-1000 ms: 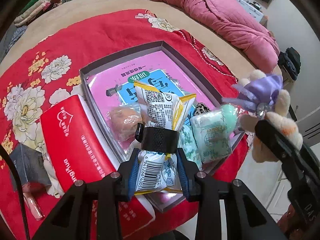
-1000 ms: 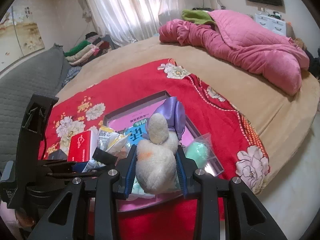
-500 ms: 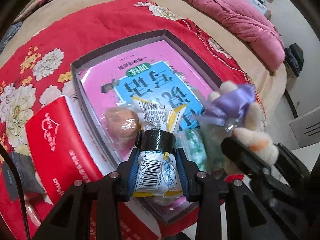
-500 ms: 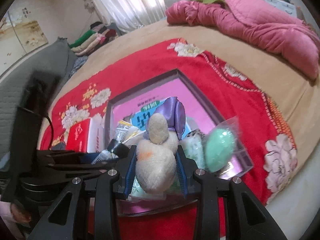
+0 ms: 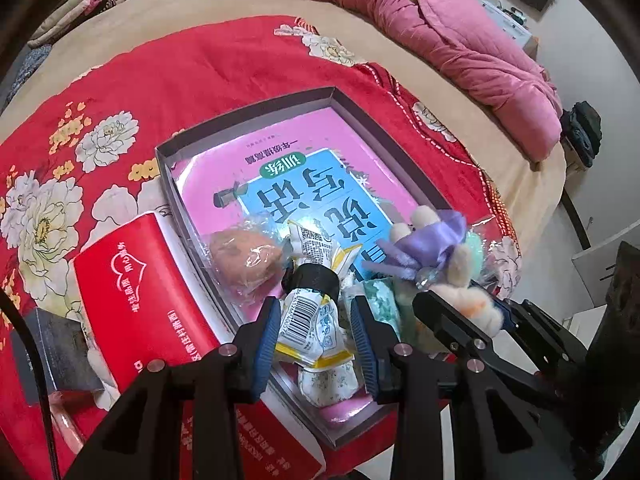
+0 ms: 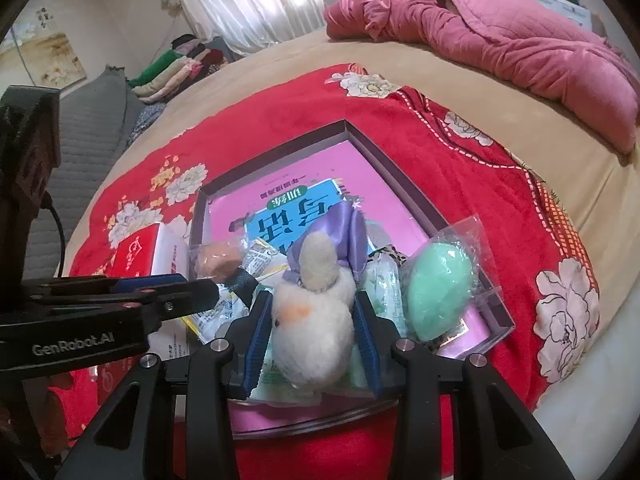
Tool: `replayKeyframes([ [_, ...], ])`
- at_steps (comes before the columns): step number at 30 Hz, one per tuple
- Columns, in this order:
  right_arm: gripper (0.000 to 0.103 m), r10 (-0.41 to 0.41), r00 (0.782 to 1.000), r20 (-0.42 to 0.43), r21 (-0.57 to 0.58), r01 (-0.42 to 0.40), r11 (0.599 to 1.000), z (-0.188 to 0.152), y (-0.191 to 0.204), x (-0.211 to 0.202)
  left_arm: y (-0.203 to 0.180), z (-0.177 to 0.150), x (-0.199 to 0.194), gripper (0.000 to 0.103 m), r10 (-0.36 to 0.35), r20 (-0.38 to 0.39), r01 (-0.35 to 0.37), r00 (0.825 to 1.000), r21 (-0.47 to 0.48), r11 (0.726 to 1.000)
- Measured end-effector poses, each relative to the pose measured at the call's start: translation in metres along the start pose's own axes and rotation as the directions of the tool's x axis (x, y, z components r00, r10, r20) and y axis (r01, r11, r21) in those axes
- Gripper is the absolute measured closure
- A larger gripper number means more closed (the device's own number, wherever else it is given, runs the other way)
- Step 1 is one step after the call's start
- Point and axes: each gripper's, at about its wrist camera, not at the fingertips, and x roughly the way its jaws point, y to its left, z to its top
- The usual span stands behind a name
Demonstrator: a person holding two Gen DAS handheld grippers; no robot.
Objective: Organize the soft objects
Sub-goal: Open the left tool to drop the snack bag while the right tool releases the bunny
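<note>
Tray: [image 5: 400, 148] shallow, grey-walled, on the red blanket [image 5: 200, 80]; a pink book [image 5: 320, 184] lines its floor. Stiff walls; likely light.
Tissue box: [image 5: 140, 300] red, just beside the tray's left wall.
Plush: [image 6: 316, 312] cream toy with a purple bow [image 6: 352, 236], over the tray's near end. Judged light, squashy, springy; grip the round body, not the bow or ears.
Right gripper: [image 6: 314, 336] pinching the plush body between both blue pads [image 6: 256, 332]; fur bulges past them, so the hold looks firm.
Snack pack: [image 5: 316, 316] crinkly yellow-and-white foil sachet with a barcode, over the tray's near left part. Judged light, slippery, crushable; grip mid-body across the flat faces.
Left gripper: [image 5: 316, 328] closed on the snack pack, pads at both its edges.
Green egg: [image 6: 440, 288] soft-looking, in a clear bag, at the tray's right corner. Film may slip; pinch the egg itself.
Bun: [image 5: 244, 260] brown, film-wrapped, by the tray's left wall. Probably dents easily.
</note>
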Motion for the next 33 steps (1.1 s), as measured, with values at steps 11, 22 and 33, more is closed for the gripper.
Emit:
replayKeyframes([
  [11, 0.050, -0.020, 1.000, 0.016, -0.001, 0.020, 1.000, 0.002, 0.002, -0.008, -0.001, -0.006, -0.015, 0.067, 0.000, 0.024, 0.000, 1.000, 0.009, 1.000],
  [22, 0.045, -0.065, 0.997, 0.047, 0.013, 0.065, 0.998, 0.003, -0.004, -0.024, 0.000, -0.010, -0.024, 0.066, 0.003, 0.038, -0.004, 0.999, 0.013, 1.000],
  [33, 0.041, -0.102, 0.992, 0.073, 0.035, 0.100, 0.994, 0.003, -0.010, -0.040, -0.005, -0.015, -0.033, 0.056, 0.008, 0.063, -0.010, 0.998, 0.033, 0.999],
])
